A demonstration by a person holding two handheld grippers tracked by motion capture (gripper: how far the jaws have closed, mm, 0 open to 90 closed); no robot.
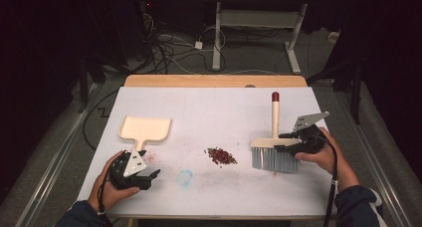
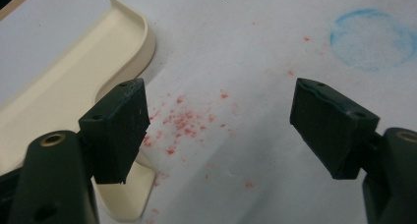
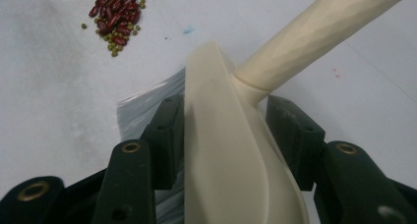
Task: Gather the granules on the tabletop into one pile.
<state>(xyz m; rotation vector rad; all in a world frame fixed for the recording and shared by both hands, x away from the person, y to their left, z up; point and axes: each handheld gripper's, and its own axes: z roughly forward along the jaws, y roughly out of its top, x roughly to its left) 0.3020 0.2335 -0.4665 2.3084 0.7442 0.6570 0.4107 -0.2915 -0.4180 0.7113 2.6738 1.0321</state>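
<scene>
A cream dustpan (image 1: 145, 128) lies flat at the table's left, its handle pointing toward me. My left gripper (image 1: 149, 163) hovers open just right of that handle; in the left gripper view its jaws (image 2: 221, 121) stand wide apart over red-speckled paper, with the dustpan (image 2: 74, 76) under the left jaw. A brush (image 1: 275, 122) with a cream handle, a red tip and grey bristles (image 1: 275, 160) lies at the right. My right gripper (image 1: 282, 142) is shut across the brush head (image 3: 226, 155). A small pile of red and green beans (image 1: 221, 156) sits between the two tools.
White paper (image 1: 214, 112) covers the wooden table. A faint blue ring (image 1: 185, 177) is drawn near the front middle, with red stains (image 2: 184, 121) beside the dustpan handle. Beyond the table are cables (image 1: 164, 48) on the floor and a desk frame (image 1: 259, 18).
</scene>
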